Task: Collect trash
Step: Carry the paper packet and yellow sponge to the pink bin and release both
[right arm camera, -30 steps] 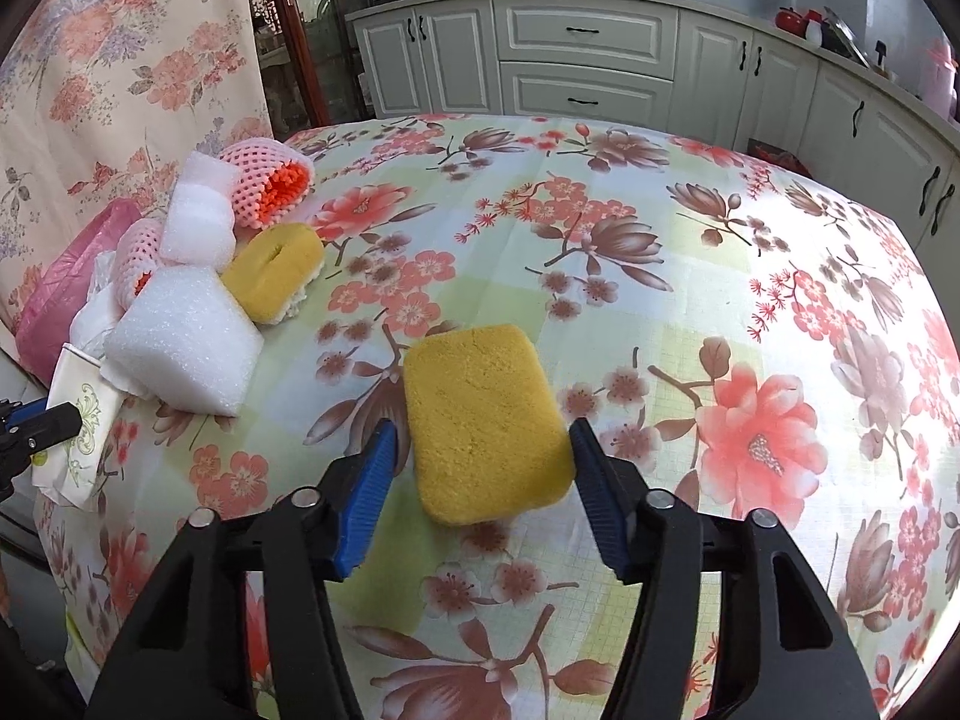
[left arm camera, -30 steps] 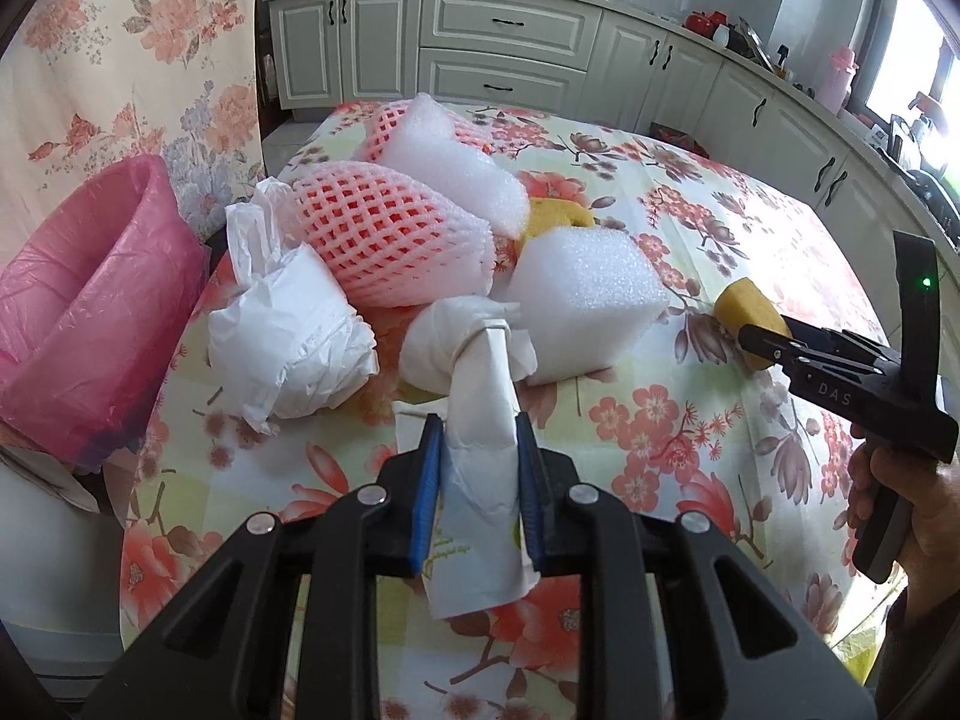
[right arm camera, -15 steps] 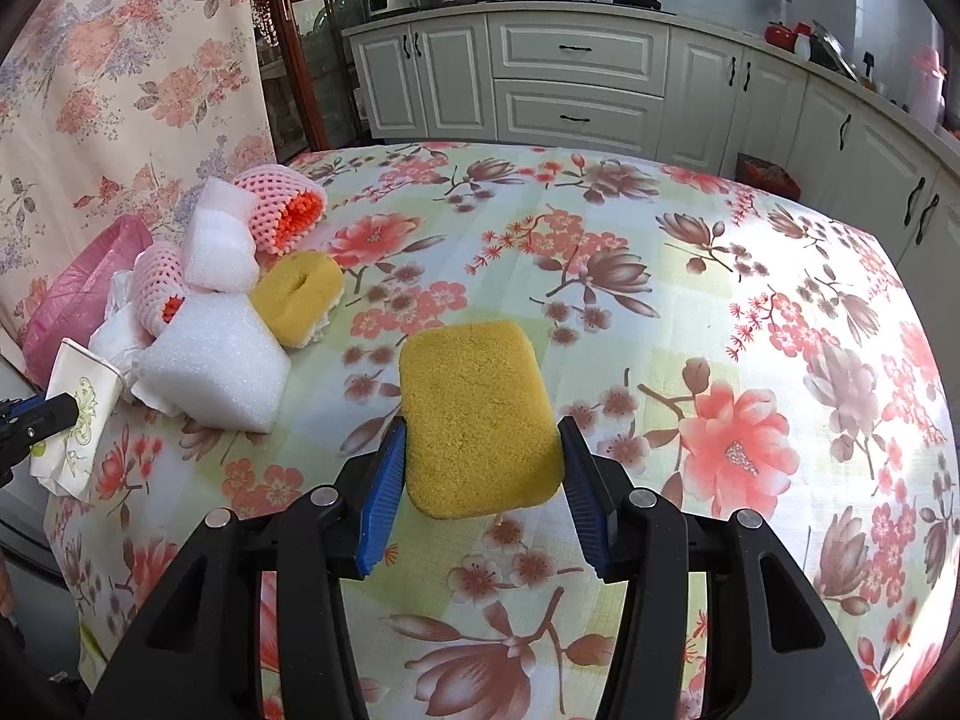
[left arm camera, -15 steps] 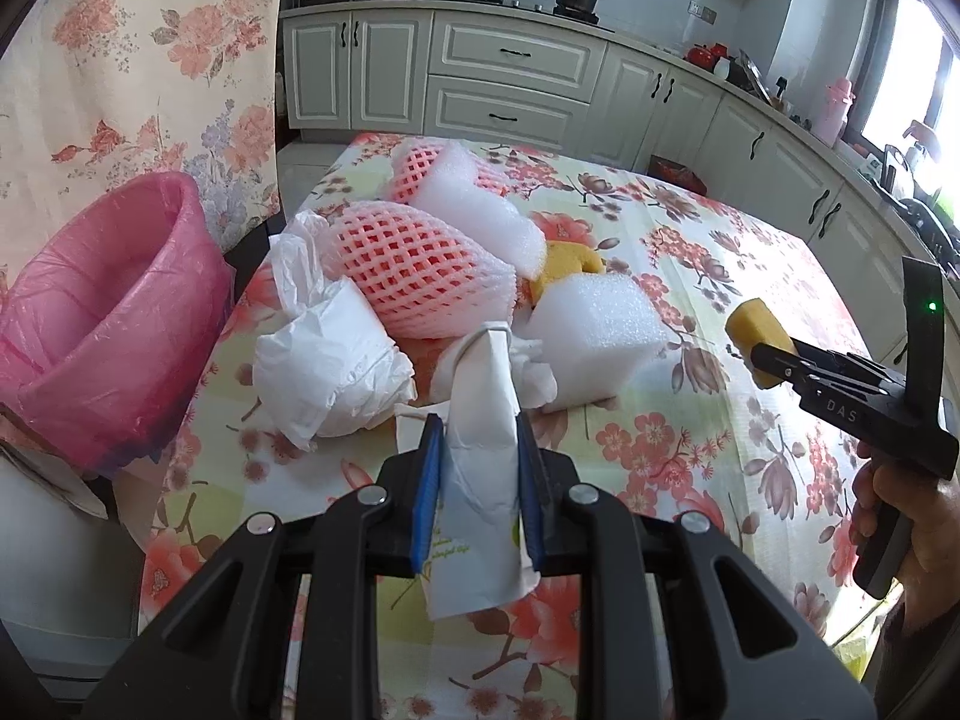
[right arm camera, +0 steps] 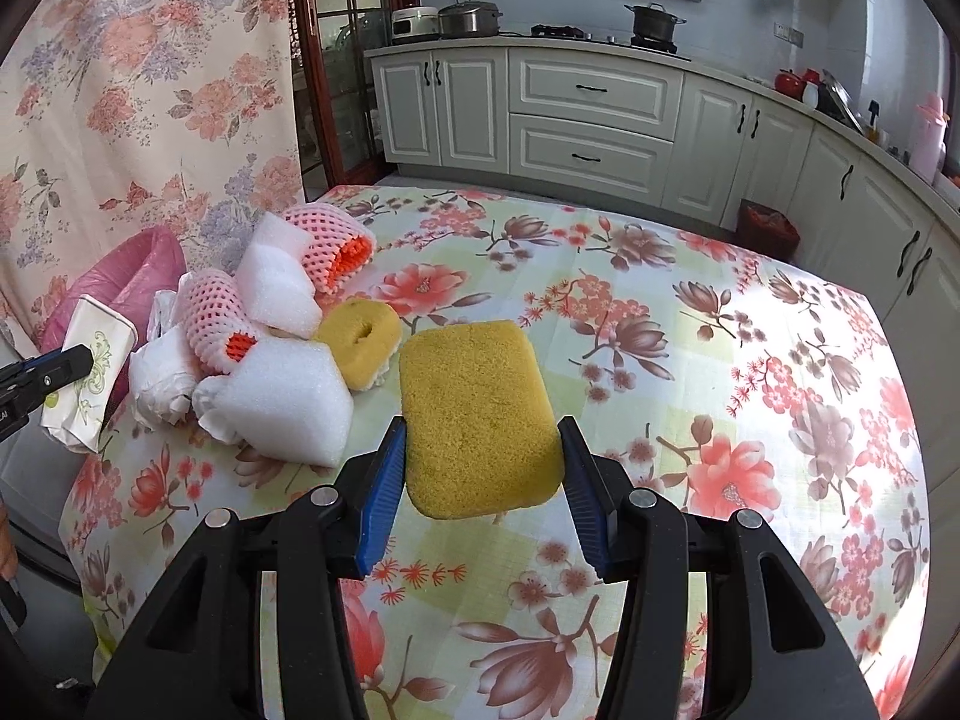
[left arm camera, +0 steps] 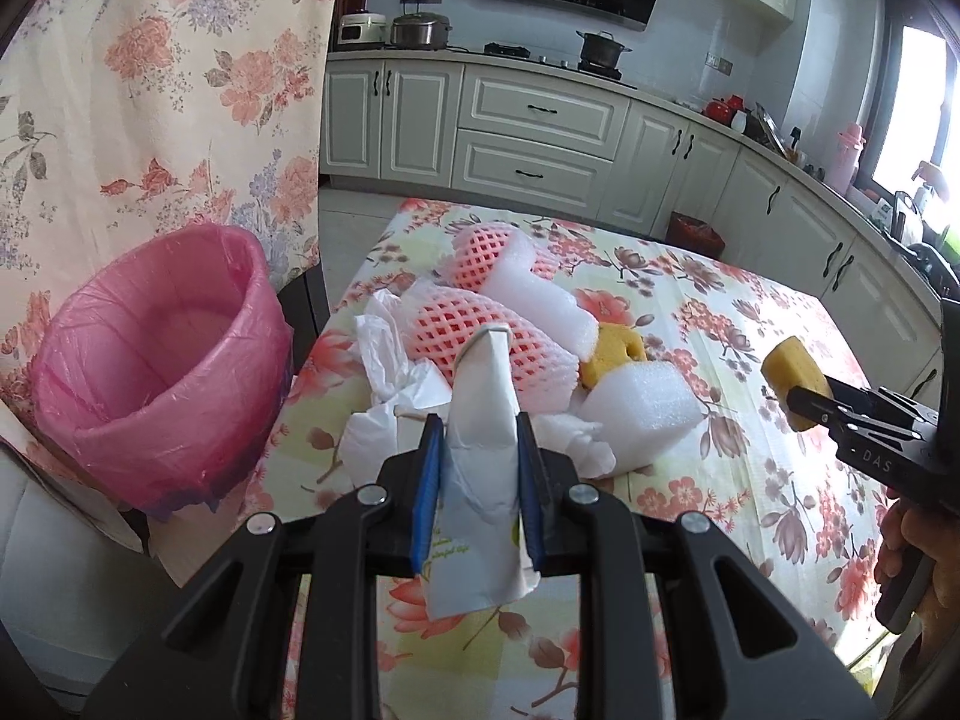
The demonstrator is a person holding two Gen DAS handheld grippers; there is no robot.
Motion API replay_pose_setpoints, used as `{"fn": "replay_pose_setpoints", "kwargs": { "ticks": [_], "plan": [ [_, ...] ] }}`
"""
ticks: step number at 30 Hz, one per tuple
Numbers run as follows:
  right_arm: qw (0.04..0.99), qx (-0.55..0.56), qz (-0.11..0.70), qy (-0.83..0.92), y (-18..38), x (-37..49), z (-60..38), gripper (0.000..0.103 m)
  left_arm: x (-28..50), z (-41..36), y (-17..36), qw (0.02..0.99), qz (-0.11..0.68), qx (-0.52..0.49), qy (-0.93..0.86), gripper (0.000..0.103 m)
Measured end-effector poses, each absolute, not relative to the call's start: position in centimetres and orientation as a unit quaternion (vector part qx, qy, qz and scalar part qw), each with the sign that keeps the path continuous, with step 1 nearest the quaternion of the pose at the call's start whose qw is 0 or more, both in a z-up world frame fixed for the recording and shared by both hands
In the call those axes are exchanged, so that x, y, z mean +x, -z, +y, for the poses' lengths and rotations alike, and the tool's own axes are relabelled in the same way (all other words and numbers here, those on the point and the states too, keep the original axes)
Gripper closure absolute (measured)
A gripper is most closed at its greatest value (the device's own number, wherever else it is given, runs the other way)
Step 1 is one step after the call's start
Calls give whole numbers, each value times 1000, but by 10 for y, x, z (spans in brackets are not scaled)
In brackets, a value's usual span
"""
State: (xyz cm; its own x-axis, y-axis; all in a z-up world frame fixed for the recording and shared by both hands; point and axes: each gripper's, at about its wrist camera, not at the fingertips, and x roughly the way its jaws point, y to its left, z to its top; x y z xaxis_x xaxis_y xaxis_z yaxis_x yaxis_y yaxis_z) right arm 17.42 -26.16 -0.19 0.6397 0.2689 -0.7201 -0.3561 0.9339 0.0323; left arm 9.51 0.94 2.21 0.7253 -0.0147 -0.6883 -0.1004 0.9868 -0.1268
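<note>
My left gripper [left arm camera: 480, 450] is shut on a flattened white paper cup [left arm camera: 483, 420] and holds it above the table's left end; it also shows in the right wrist view [right arm camera: 90, 372]. My right gripper [right arm camera: 483, 450] is shut on a yellow sponge [right arm camera: 477, 414], lifted above the floral tablecloth [right arm camera: 690, 330]; this sponge also shows in the left wrist view [left arm camera: 792, 375]. A pink-lined trash bin [left arm camera: 156, 366] stands left of the table. On the table lies a pile: pink foam nets [left arm camera: 480, 330], white foam blocks [left arm camera: 642, 414], crumpled white bags [left arm camera: 384, 360] and a second yellow sponge [right arm camera: 360, 342].
Kitchen cabinets [left arm camera: 540, 138] run along the back and right walls. A floral curtain [left arm camera: 150, 90] hangs behind the bin. The table's right half [right arm camera: 750, 420] carries only the floral cloth.
Both grippers have risen and pulled back, so the table looks farther away. The left gripper carried the paper cup up; the right gripper closed on the yellow sponge and lifted it.
</note>
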Motion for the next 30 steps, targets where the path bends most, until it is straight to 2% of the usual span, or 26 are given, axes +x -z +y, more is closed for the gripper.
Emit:
{"fn": "replay_pose_setpoints", "kwargs": {
  "ticks": [14, 30],
  "plan": [
    [903, -75, 361, -218, -32, 173, -202, 55, 83, 80, -51, 939, 317, -104, -79, 80],
    [886, -100, 341, -298, -61, 188, -78, 55, 74, 193, -67, 942, 271, -121, -159, 80]
  ]
}}
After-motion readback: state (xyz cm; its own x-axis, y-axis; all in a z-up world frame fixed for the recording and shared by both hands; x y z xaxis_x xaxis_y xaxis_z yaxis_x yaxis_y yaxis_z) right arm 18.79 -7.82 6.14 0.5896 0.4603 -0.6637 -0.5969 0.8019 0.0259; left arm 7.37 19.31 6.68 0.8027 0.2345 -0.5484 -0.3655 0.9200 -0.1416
